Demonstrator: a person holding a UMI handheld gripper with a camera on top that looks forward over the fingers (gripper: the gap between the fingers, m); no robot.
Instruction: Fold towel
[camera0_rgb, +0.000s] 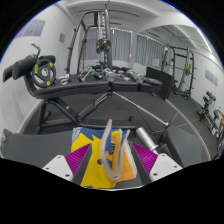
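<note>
The towel (100, 160), yellow with blue patches and a white edge, is bunched between my fingers and rises in a fold just ahead of them. My gripper (110, 165) is shut on the towel and holds it above the dark table (60, 125). The purple pads (78, 152) show on either side of the cloth. The lower part of the towel is hidden below the fingers.
Beyond the table stands gym equipment: a bench and rack (100, 70) in the middle, a machine with a wheel (42, 68) to the left, a metal frame (180, 65) to the right. Windows line the back wall.
</note>
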